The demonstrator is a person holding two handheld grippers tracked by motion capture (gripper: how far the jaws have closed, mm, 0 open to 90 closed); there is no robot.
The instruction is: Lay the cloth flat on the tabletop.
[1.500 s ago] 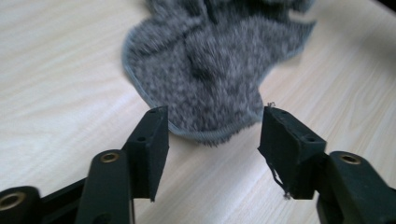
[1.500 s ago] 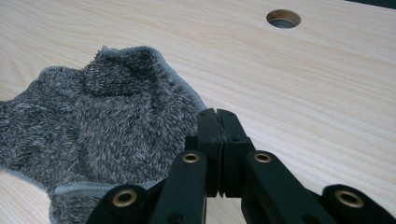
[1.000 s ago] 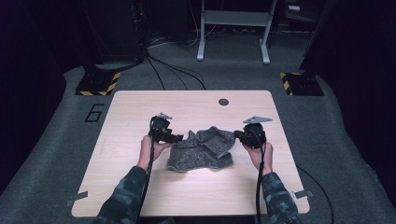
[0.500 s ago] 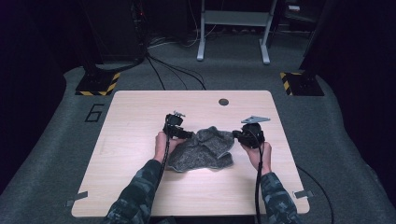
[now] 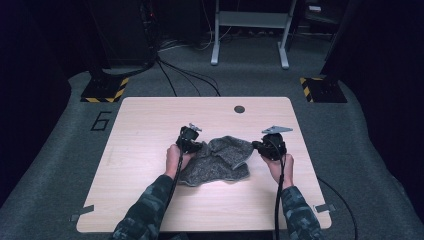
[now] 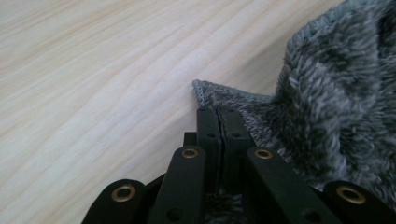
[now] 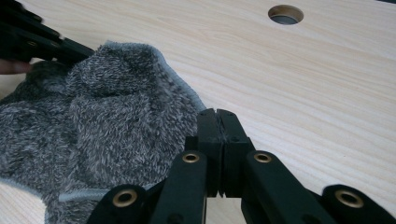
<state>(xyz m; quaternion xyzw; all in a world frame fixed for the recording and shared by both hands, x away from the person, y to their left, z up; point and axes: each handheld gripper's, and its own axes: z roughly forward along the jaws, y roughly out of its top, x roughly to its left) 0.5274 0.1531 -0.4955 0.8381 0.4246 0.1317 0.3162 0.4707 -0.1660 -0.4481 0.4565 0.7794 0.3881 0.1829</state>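
Note:
A grey fluffy towel (image 5: 220, 160) lies bunched in the middle of the light wooden table (image 5: 150, 120). My left gripper (image 5: 197, 146) is at its left side, shut on a hemmed corner. In the left gripper view that corner of the towel (image 6: 327, 102) pokes out past the closed tips of the left gripper (image 6: 218, 112). At the towel's right edge my right gripper (image 5: 256, 145) is also shut. In the right gripper view the right gripper (image 7: 217, 114) pinches the towel (image 7: 107, 112) at its hem, and the left gripper (image 7: 37, 42) shows at the far side.
A round cable hole (image 5: 239, 109) sits near the table's far edge, and is also seen as a hole (image 7: 285, 14) from the right gripper. Two yellow-and-black striped bases (image 5: 105, 90) stand on the carpet beyond the table, with cables and a metal frame (image 5: 250, 30) behind.
My left gripper has moved right toward the table's middle with the towel corner in it, bunching the towel. The right gripper has barely moved.

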